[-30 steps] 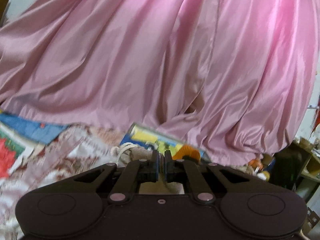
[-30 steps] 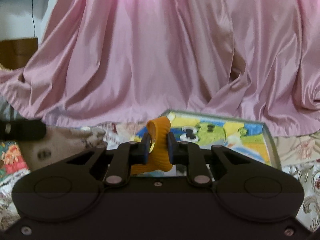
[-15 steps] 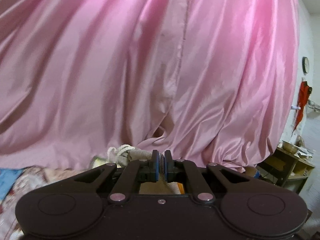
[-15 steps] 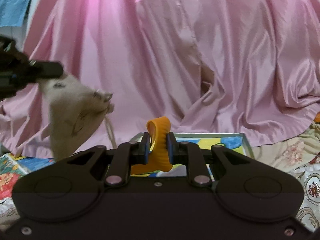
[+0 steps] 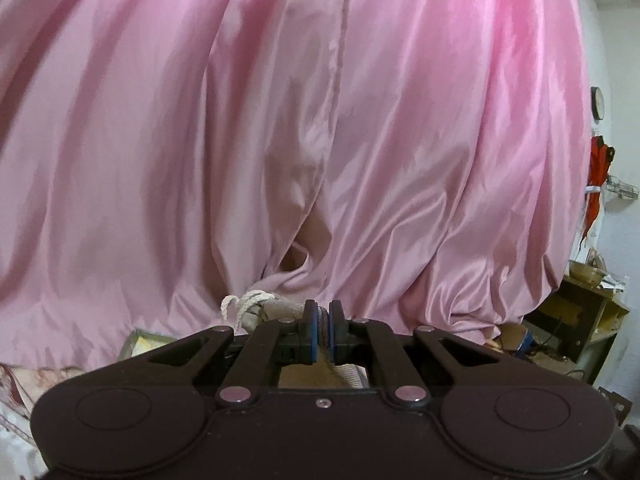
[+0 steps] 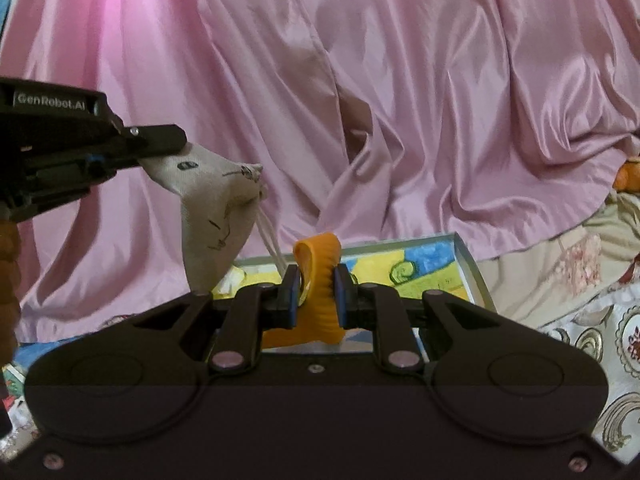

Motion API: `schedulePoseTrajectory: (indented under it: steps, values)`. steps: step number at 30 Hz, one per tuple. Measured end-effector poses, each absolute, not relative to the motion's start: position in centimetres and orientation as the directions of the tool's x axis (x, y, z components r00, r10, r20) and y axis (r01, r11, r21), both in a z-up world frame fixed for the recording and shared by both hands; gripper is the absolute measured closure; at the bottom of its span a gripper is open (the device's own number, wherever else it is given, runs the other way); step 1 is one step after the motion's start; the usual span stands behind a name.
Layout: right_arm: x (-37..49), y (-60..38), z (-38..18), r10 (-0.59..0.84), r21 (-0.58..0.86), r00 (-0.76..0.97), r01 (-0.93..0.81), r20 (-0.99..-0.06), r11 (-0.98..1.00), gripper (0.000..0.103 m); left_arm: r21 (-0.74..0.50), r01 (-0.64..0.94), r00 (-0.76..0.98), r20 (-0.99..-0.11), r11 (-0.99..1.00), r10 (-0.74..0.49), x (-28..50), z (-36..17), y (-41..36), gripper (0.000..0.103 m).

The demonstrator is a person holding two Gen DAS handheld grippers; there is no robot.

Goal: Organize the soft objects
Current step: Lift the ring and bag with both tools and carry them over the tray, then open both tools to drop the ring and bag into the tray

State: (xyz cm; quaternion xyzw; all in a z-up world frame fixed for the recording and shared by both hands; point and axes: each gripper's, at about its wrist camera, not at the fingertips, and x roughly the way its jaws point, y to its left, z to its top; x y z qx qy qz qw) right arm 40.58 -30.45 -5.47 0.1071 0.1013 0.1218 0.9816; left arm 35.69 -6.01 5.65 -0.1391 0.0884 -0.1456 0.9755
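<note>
Pink satin curtain (image 5: pixel 280 140) fills my left wrist view almost edge to edge; my left gripper (image 5: pixel 323 328) is pinching the beige drawstring cloth pouch (image 5: pixel 276 310), its white cord (image 5: pixel 240 304) bunched just left of the pads. The colourful tray's corner (image 5: pixel 138 340) barely peeks out, where a second ago the bedspread showed wide. In my right wrist view, my right gripper (image 6: pixel 317 290) clamps the ribbed orange soft loop (image 6: pixel 320 276) above the tray (image 6: pixel 468 264). The pouch (image 6: pixel 216 216) hangs from the left gripper (image 6: pixel 160 148) at the left, higher than half a second ago, with open room to the right over the floral bedspread (image 6: pixel 560 280).
</note>
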Motion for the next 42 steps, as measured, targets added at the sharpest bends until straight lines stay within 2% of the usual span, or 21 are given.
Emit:
schedulePoseTrajectory:
  steps: [6,14,19,28,32,33,35,39,42]
  values:
    - [43.0,-29.9,-7.6,0.232,0.222,0.939,-0.177,-0.252,0.959,0.091,-0.325,0.23,0.931,-0.201,0.917,-0.304,37.6,2.4,-6.2,0.098]
    - [46.0,-29.3,-9.0,0.174,0.178,0.93,-0.12,-0.324,0.977,0.09,-0.303,0.133,0.907,-0.348,0.944,-0.239,39.2,-0.9,-6.2,0.098]
    - [47.3,-28.8,-10.3,0.138,0.154,0.918,-0.085,-0.373,0.984,0.089,-0.286,0.118,0.869,-0.435,0.951,-0.238,40.1,-1.8,-6.1,0.098]
    - [46.2,-28.7,-10.6,0.106,0.142,0.909,-0.052,-0.402,0.989,0.089,-0.257,0.078,0.763,-0.607,0.963,-0.224,42.1,-3.6,-6.4,0.098]
    - [46.1,-29.0,-10.9,0.093,0.141,0.901,-0.036,-0.423,0.989,0.088,-0.245,0.066,0.734,-0.644,0.967,-0.213,42.6,-4.1,-6.4,0.097]
    - [46.1,-29.0,-11.0,0.092,0.142,0.9,-0.034,-0.426,0.989,0.087,-0.242,0.068,0.728,-0.651,0.968,-0.214,42.7,-4.1,-6.5,0.097]
    - [46.2,-29.1,-11.1,0.09,0.146,0.897,-0.029,-0.432,0.989,0.078,-0.232,0.074,0.714,-0.667,0.97,-0.214,42.8,-4.2,-6.7,0.095]
    - [45.8,-29.3,-11.1,0.1,0.154,0.902,-0.037,-0.421,0.987,0.068,-0.206,0.089,0.729,-0.653,0.975,-0.204,42.3,-3.8,-7.0,0.091]
    - [45.4,-29.1,-10.9,0.098,0.144,0.906,-0.041,-0.413,0.989,0.056,-0.199,0.082,0.748,-0.635,0.977,-0.192,41.6,-3.5,-6.8,0.076]
